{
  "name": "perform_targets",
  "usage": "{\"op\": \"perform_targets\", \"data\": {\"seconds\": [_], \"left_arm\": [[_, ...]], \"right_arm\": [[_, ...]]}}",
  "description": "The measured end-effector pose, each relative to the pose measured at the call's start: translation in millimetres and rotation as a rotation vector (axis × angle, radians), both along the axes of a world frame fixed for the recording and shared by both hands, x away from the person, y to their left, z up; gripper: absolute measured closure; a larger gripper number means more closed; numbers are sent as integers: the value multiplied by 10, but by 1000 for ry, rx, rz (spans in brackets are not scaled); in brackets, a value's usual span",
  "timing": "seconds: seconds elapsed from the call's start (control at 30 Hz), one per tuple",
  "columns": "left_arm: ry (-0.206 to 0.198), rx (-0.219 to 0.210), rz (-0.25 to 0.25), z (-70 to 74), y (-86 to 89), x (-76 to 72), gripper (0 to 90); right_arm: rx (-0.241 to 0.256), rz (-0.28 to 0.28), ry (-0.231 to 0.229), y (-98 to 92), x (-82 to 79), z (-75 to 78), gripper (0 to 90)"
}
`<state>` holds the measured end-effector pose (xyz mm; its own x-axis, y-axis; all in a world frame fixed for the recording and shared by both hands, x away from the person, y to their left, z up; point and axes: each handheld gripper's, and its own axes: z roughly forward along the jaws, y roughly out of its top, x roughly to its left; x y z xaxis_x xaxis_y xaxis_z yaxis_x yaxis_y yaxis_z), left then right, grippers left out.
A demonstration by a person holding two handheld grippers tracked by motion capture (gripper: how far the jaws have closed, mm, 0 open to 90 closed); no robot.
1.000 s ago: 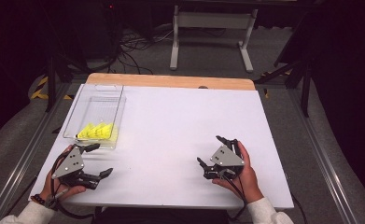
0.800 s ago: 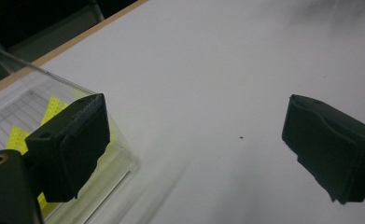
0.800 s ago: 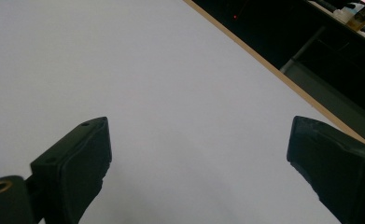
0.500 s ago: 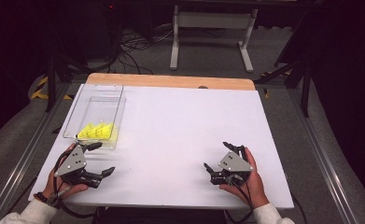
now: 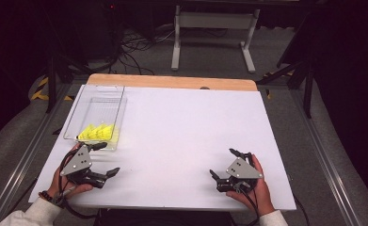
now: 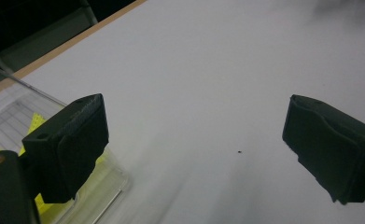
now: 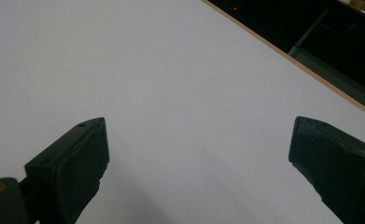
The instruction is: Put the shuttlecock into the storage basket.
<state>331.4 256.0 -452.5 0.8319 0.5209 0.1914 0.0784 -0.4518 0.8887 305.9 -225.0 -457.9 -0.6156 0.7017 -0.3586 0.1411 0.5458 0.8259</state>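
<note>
While the yellow pieces lay in the clear tray at the table's left, the left gripper waited just beside it, jaws spread and empty, seemingly poised to reach in; the right gripper, likewise agape, rested well apart.

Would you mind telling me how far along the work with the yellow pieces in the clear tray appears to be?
Already done: the yellow pieces lie together in the clear tray. In hand: nothing; the left gripper beside the tray and the right gripper over the white table both stand open and empty. Left: probably any further handling of the pieces.
</note>
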Motion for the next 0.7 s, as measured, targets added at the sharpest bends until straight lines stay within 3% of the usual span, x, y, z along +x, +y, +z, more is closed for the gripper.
{"op": "perform_targets", "data": {"seconds": [0.7], "left_arm": [[-6, -7, -6, 15, 24, -42, 66]], "right_arm": [[-5, 4, -71, 83, -38, 50, 48]]}}
